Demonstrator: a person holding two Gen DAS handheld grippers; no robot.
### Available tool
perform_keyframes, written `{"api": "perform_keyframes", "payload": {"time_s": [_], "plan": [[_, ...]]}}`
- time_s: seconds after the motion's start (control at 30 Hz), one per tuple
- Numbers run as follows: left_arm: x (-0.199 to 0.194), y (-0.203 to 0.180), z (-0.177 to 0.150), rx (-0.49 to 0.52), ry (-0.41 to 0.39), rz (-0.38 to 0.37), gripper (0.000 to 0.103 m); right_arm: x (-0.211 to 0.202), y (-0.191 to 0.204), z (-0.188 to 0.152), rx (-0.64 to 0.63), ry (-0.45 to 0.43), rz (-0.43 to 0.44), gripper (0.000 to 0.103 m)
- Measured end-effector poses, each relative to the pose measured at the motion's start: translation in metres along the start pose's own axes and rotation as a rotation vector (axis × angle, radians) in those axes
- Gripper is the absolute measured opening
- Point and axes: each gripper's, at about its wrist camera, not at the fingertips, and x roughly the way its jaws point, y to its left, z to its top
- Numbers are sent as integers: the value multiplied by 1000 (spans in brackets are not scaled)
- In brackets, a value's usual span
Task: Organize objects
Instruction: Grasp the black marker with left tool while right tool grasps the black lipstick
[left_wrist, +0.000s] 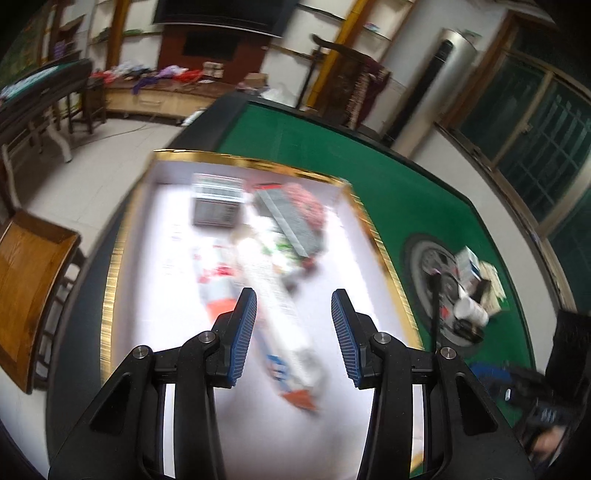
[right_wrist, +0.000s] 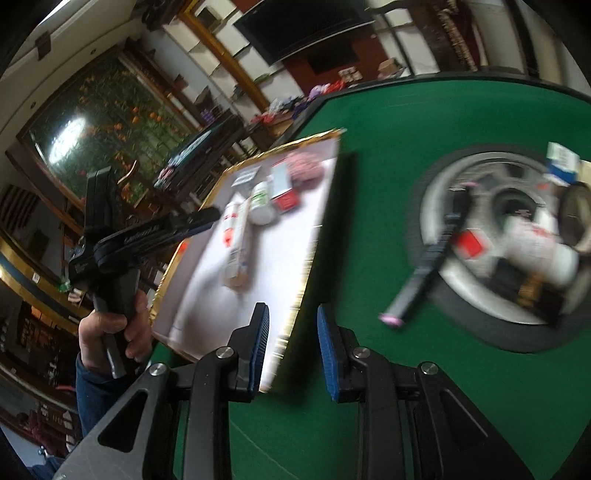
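Presently, the left hand-held gripper (left_wrist: 293, 332) hangs over the white, gold-rimmed box (left_wrist: 110, 266) with its jaws parted and nothing between the pads. The right hand-held gripper (right_wrist: 291, 350) sits over the box's near edge and the green surface (right_wrist: 369, 122); its jaws stand narrowly apart, also with nothing held. Both views are smeared by motion, so fine detail is unreliable.

Items already in the box: a long white carton (left_wrist: 275, 302) lying diagonally, a small grey packet (left_wrist: 216, 210) near the far wall, a grey-and-red flat pack (left_wrist: 291, 218), and a white bottle with a green label (right_wrist: 260, 205). Items not yet sorted lie on the round centre plate (right_wrist: 439, 192) of the surface: a dark pen-like stick (right_wrist: 424, 269) with a pink end, reaching off the plate toward the box, a white bottle (right_wrist: 539, 254), a blue-and-white box (right_wrist: 561, 162) and some smaller pieces too blurred to name.

Assessment: the step in hand appears to be fetching the next loose item with the right hand-held gripper. Recommendations: slow the hand before closing, since the blur suggests speed; widen the jaws before approach, as their present gap looks too narrow for the bottle; take the stick across its shaft near the middle so it does not tilt; keep the left hand-held gripper clear of the drop zone.
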Motion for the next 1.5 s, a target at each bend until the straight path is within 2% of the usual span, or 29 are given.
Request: {"api": "perform_keyframes", "payload": {"time_s": [0.1,0.27,0.47,0.6,0.7,0.9,0.93,0.97,1.03,1.17,1.37,1.5], "plan": [[1,-32,-4,43,9,-45,42,-23,-32,1,35,-41,-25,33],[14,-83,-7,66,60,-128,42,-56,-72,6,128,-101,-19,34],[61,-158,-19,205,167,-72,42,-83,-89,8,157,-153,-7,37],[90,-183,-21,246,197,-8,42,-92,-105,9,154,-149,-38,37],[109,-193,-19,262,223,25,42,-97,-117,7,178,-155,-47,38],[134,-204,-19,310,217,103,42,-97,-127,6,201,-160,-53,38],[137,-205,-19,313,224,100,36,-95,-125,6,190,-156,-55,38],[141,-206,-21,320,233,100,24,-95,-125,6,183,-152,-58,38],[143,-207,-26,348,229,140,17,-91,-123,6,163,-136,-69,38],[137,-204,-37,347,236,182,14,-79,-121,3,110,-106,-116,38],[118,-184,-61,321,213,197,15,-54,-120,5,0,-49,-210,38],[117,-182,-64,323,206,197,15,-39,-120,12,-21,-14,-203,38]]}}
